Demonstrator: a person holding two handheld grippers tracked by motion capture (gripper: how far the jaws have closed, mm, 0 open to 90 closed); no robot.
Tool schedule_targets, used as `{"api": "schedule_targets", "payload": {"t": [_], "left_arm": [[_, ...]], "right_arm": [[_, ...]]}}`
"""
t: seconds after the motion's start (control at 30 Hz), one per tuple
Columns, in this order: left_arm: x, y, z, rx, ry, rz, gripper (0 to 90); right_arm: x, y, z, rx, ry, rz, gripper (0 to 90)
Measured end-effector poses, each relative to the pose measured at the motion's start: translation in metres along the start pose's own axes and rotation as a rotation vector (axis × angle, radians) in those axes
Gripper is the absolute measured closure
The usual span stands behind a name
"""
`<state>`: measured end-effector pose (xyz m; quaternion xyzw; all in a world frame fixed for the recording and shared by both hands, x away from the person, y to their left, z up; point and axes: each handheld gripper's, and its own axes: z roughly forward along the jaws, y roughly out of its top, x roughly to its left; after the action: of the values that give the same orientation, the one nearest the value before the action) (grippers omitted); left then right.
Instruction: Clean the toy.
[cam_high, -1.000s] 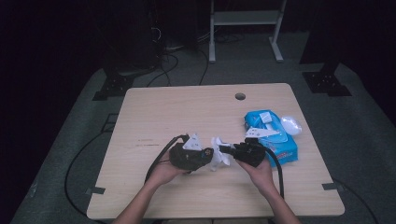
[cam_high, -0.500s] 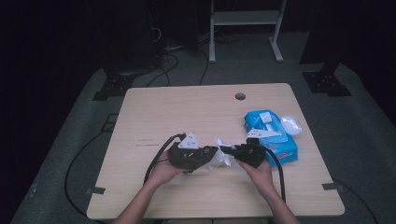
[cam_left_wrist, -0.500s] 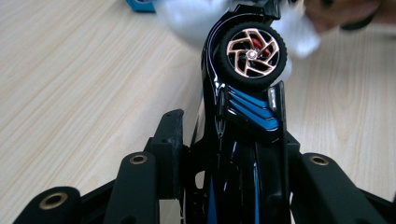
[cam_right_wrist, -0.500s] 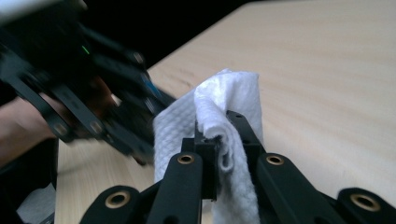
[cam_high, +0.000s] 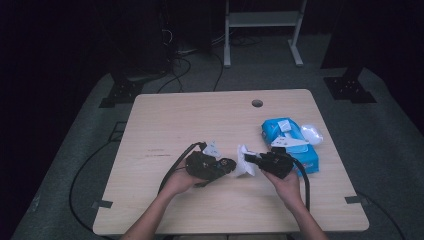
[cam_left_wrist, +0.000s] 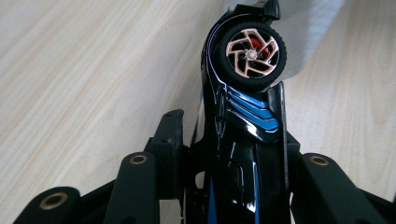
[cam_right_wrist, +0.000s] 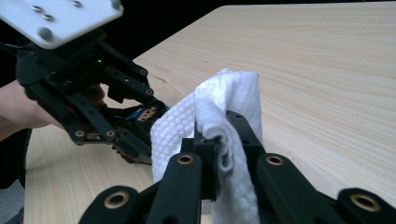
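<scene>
A black toy car (cam_left_wrist: 243, 116) with blue stripes and a rose-gold wheel (cam_left_wrist: 252, 53) sits nose-out between the jaws of my left gripper (cam_left_wrist: 229, 140), which is shut on its body. In the high view that left gripper (cam_high: 227, 165) and car (cam_high: 224, 164) are near the table's front middle. Facing them, my right gripper (cam_high: 251, 160) is shut on a folded white wipe (cam_high: 243, 162). In the right gripper view the wipe (cam_right_wrist: 219, 102) drapes over my fingers (cam_right_wrist: 240, 126) and rests against the car (cam_right_wrist: 140, 116) held by the left gripper (cam_right_wrist: 93, 107).
A blue pack of wipes (cam_high: 290, 142) with its flap open lies right of my right hand, with a white lid or pad (cam_high: 311, 133) beside it. A cable hole (cam_high: 257, 103) is at the table's far side. Cables trail off the front and left edges.
Both hands, with the car and the wipe, have drifted slightly to the right. Both grips look the same.
</scene>
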<state>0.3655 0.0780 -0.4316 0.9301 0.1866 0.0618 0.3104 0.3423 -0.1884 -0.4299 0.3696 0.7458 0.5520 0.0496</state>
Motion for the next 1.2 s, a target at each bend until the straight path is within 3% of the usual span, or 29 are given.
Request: {"api": "schedule_targets", "payload": {"t": [0.27, 0.47, 0.6, 0.87, 1.03, 1.2], "left_arm": [[0.0, 0.003, 0.01, 0.079, 0.002, -0.012, 56.8], [0.001, -0.003, 0.009, 0.086, -0.008, -0.014, 56.2], [0.003, -0.006, 0.002, 0.037, -0.044, -0.05, 53.7], [0.008, -0.012, -0.026, -0.041, -0.061, -0.054, 49.5], [0.014, -0.022, -0.043, -0.114, -0.101, -0.093, 47.8], [0.023, -0.031, -0.051, -0.135, -0.102, -0.132, 46.8]], "right_arm": [[0.002, -0.003, 0.006, 0.03, 0.003, -0.009, 82.9], [0.009, -0.001, 0.017, 0.054, 0.017, -0.025, 82.8], [0.015, 0.002, 0.025, 0.074, 0.027, -0.037, 82.8], [0.026, 0.007, 0.042, 0.098, 0.055, -0.054, 82.8], [0.032, 0.008, 0.05, 0.116, 0.07, -0.063, 82.7], [0.034, 0.006, 0.057, 0.135, 0.08, -0.071, 82.7]]}}
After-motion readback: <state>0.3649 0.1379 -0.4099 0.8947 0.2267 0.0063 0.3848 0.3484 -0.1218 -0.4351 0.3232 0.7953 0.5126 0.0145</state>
